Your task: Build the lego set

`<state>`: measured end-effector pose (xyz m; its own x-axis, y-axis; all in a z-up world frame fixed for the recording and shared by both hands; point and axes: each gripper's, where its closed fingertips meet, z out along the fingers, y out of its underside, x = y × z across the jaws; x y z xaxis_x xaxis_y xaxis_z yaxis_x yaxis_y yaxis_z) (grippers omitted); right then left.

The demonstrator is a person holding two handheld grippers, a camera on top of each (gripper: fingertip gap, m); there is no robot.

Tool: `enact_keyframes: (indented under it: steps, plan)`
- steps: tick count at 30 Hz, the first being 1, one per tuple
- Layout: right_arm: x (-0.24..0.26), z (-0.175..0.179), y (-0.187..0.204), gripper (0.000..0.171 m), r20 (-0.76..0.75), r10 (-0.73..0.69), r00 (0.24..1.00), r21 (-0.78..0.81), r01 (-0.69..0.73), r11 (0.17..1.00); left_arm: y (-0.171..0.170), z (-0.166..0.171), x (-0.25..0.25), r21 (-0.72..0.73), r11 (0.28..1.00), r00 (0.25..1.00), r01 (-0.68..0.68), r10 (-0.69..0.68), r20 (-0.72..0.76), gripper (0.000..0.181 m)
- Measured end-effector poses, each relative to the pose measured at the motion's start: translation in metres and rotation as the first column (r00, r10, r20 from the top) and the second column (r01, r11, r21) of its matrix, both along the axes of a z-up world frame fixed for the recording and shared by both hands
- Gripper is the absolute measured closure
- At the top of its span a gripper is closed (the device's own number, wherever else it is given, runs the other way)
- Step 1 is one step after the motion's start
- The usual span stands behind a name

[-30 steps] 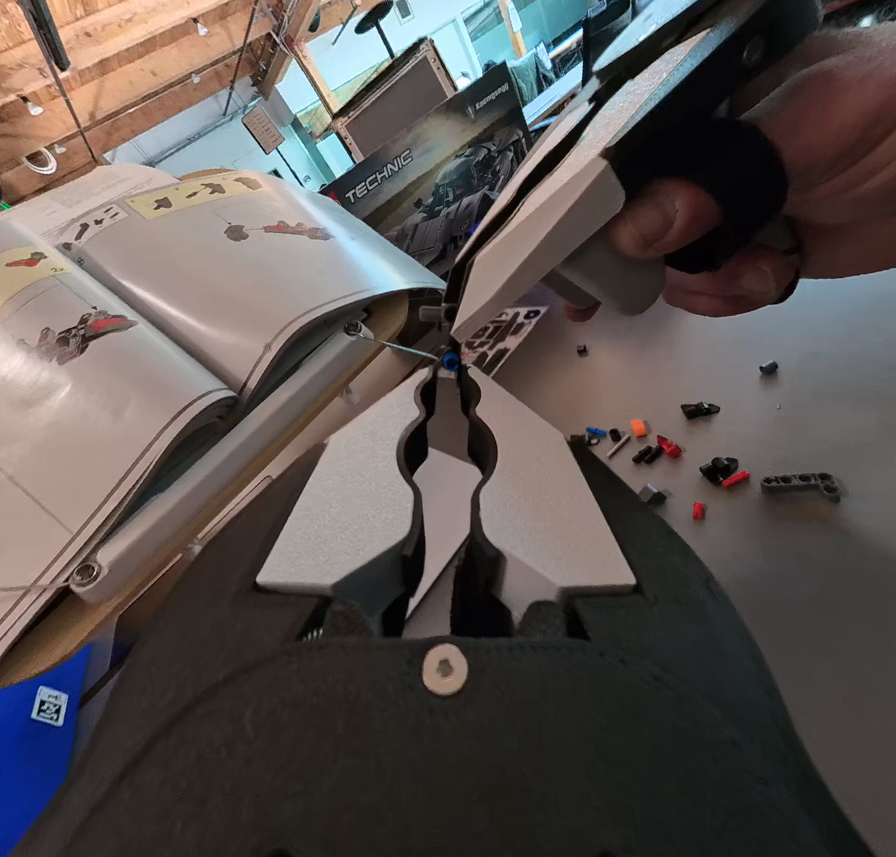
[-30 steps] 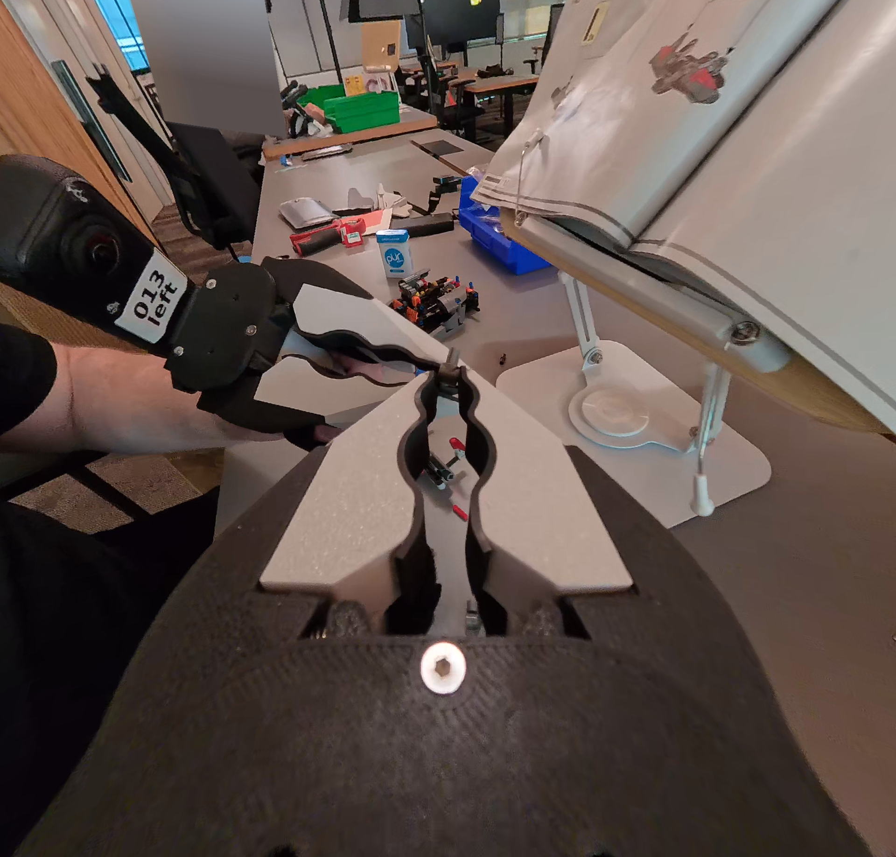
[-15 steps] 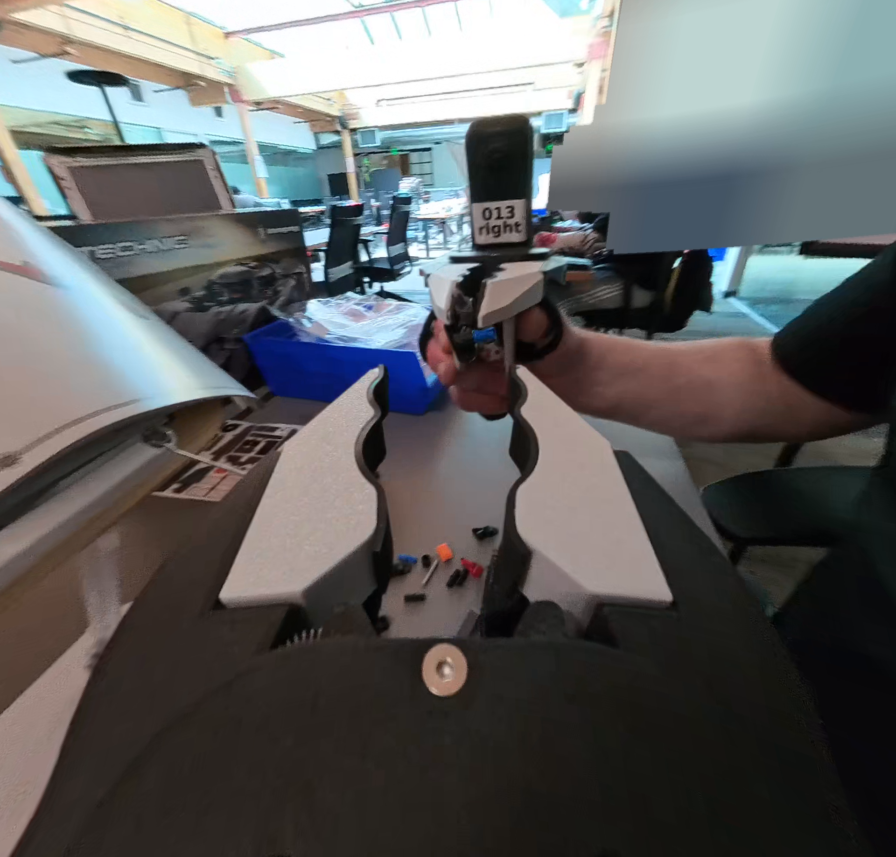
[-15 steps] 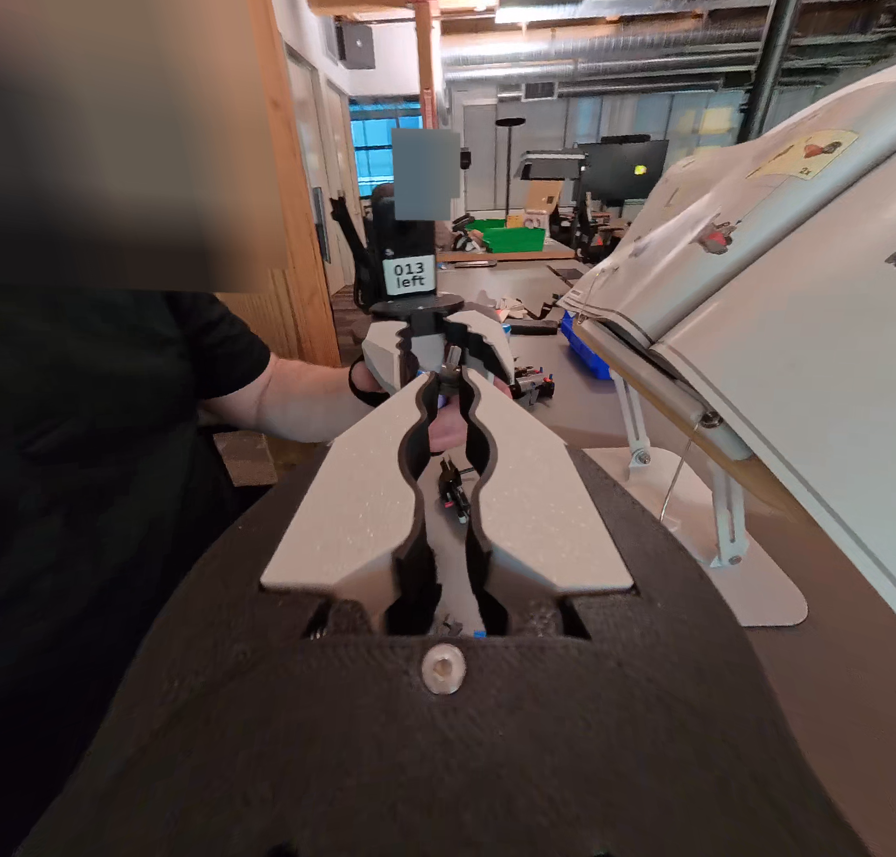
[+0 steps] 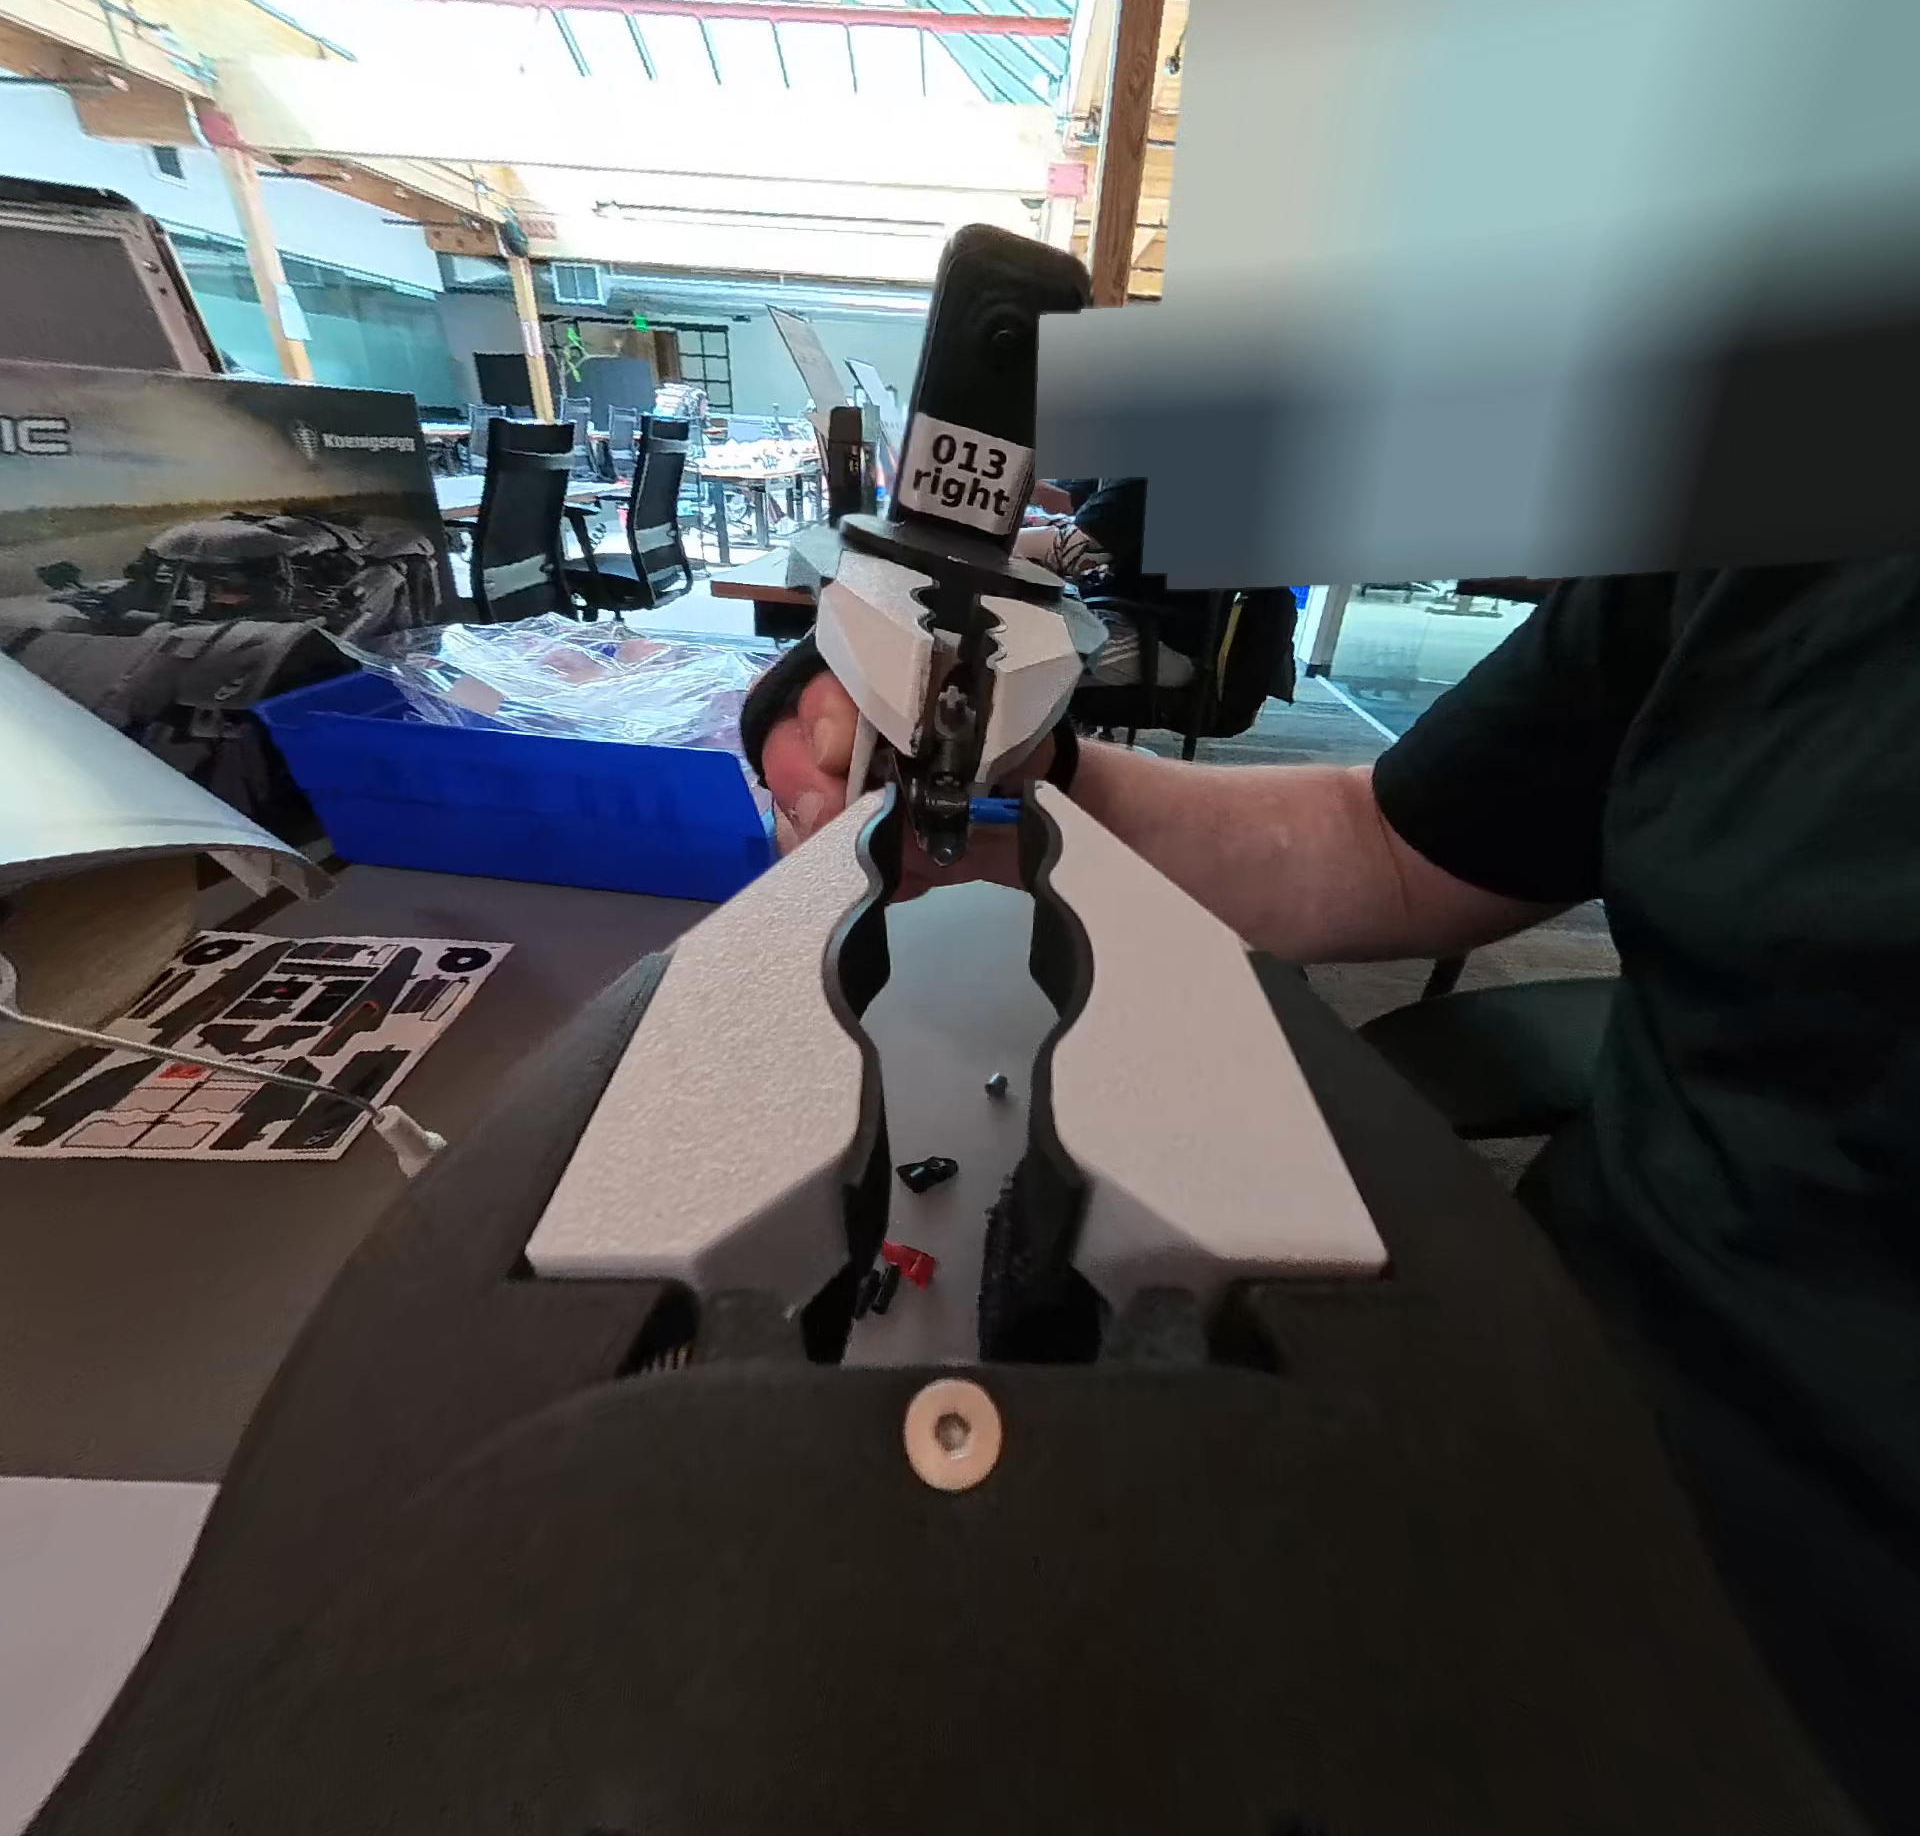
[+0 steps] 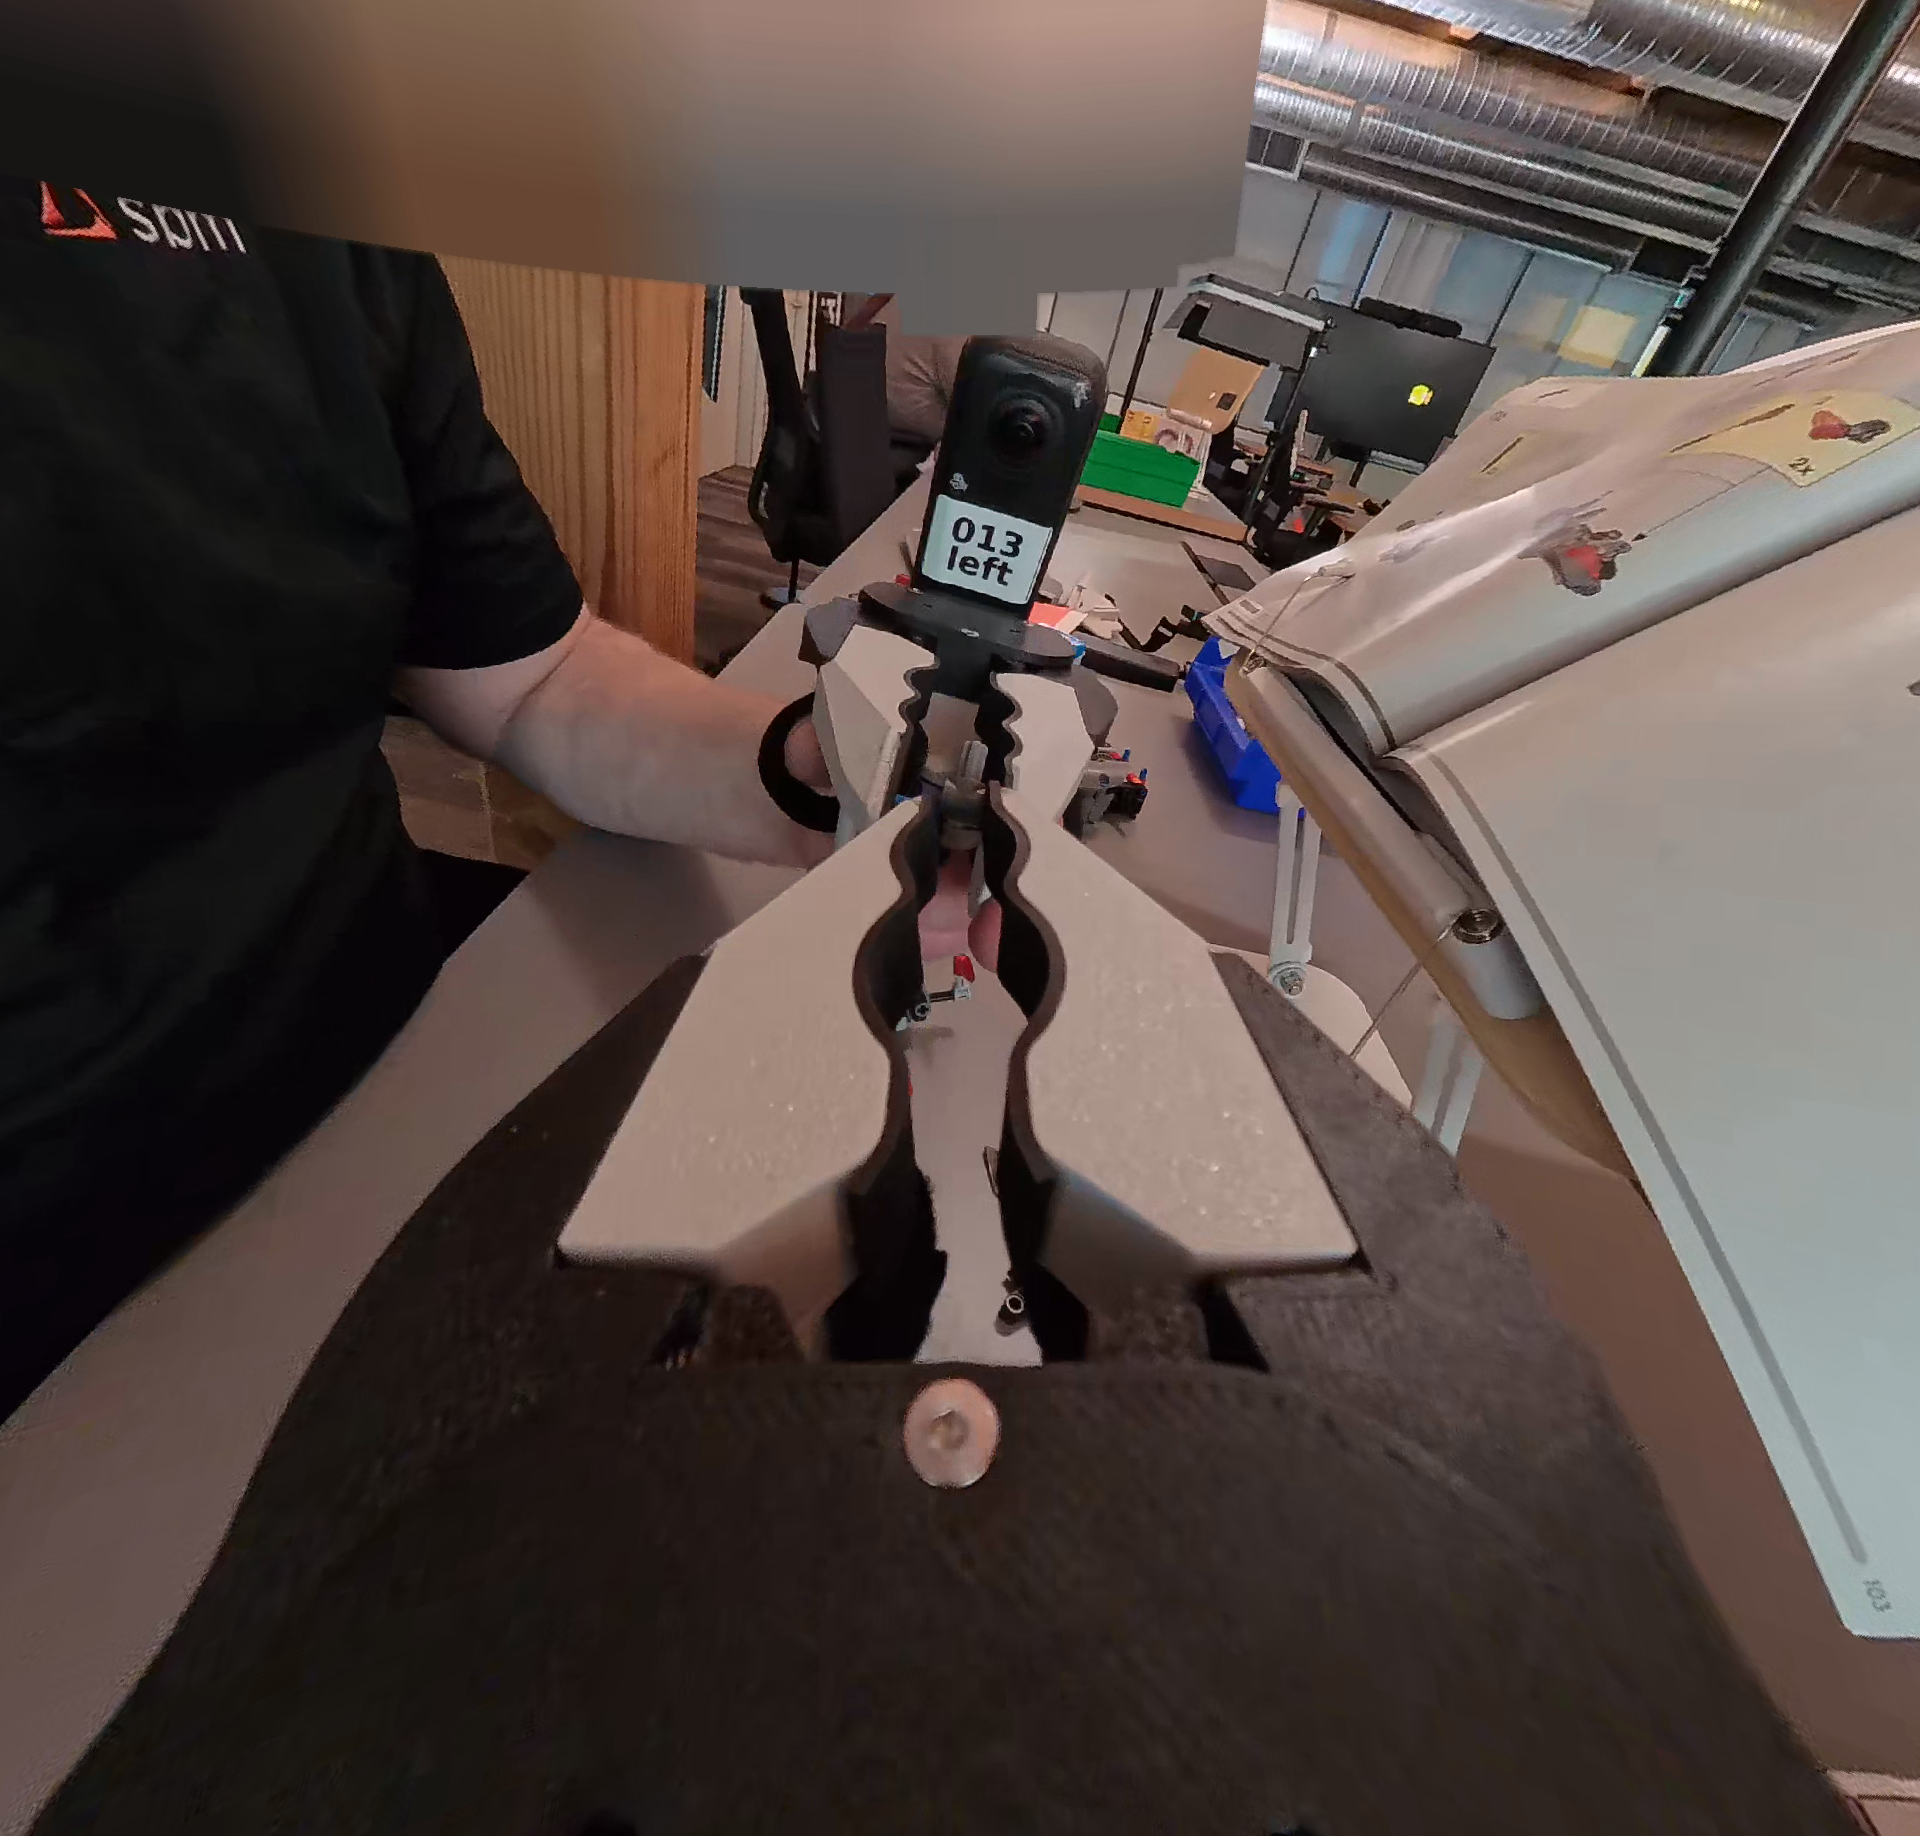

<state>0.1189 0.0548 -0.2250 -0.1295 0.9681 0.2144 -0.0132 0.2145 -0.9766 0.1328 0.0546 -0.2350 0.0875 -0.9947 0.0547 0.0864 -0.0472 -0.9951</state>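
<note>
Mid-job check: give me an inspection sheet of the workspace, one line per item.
Surface: grey table, mostly bare.
Job's things: small dark lego piece with a blue pin; loose pieces; open instruction book on a stand.
Clutter: sticker sheet, blue bin with plastic bags.
Grippers: left gripper open around the piece; right gripper shut on it.
Cables: nothing seen.
Surroundings: office chairs, desks.

Grey bench [image 5: 260, 1256] carries a blue bin [image 5: 520, 799], a sticker sheet [image 5: 260, 1038], scattered small black and red pieces [image 5: 914, 1267], and a white stand base [image 6: 1340, 1017].
</note>
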Motion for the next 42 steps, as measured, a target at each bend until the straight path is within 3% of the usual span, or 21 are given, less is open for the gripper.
enact_keyframes:
  steps: [13, 21, 24, 33, 42]
  plan:
    - [0.003, -0.004, -0.005, 0.167, -0.008, 0.026, 1.000, 0.014, -0.026, 1.000, -0.003, -0.007, 0.003, 0.102, 0.995, 0.999, -0.013, 0.018, -0.043, 0.164]
    - [0.002, -0.005, 0.002, 0.166, 0.002, -0.003, 1.000, -0.024, 0.003, 1.000, 0.002, -0.007, 0.003, 0.025, 1.000, 0.999, 0.014, -0.014, -0.030, 0.163]
    - [0.001, -0.004, 0.016, 0.166, 0.034, -0.071, 0.997, -0.066, 0.074, 0.995, 0.017, -0.011, -0.002, 0.074, 0.993, 0.994, -0.090, 0.095, -0.063, 0.147]
    - [-0.004, -0.005, 0.043, 0.166, 0.209, -0.229, 0.951, -0.308, 0.286, 0.907, 0.040, -0.009, -0.013, 0.315, 0.879, 0.912, -0.358, 0.401, -0.083, 0.147]
    - [-0.003, -0.014, 0.053, 0.166, 0.270, -0.260, 0.927, -0.416, 0.356, 0.837, 0.046, -0.014, -0.014, 0.479, 0.767, 0.838, -0.426, 0.534, -0.110, 0.156]
